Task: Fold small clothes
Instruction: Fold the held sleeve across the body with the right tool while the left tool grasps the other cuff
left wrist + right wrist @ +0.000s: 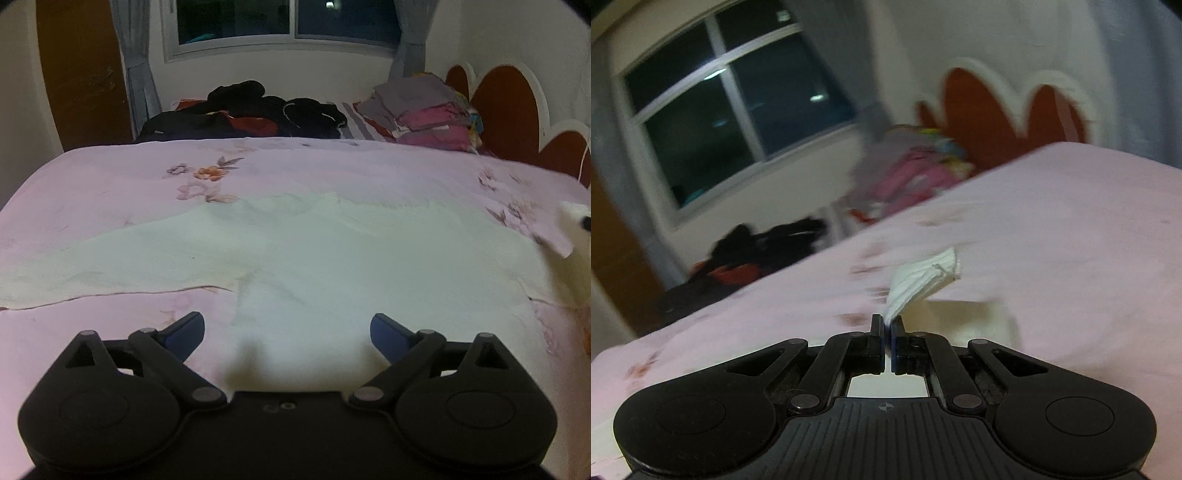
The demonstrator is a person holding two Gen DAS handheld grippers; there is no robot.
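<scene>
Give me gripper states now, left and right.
Left gripper: open, holding nothing, above the pale cloth on the bed.
Right gripper: shut on a pinched corner of the white cloth.

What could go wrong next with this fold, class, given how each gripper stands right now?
1. The right gripper pinches only a thin corner of the white cloth, so it may slip free.
2. The left gripper is open and holds nothing, so the cloth's flat part could drag or bunch.
3. The right wrist view is blurred, hinting at fast motion; the fold might land crooked.
</scene>
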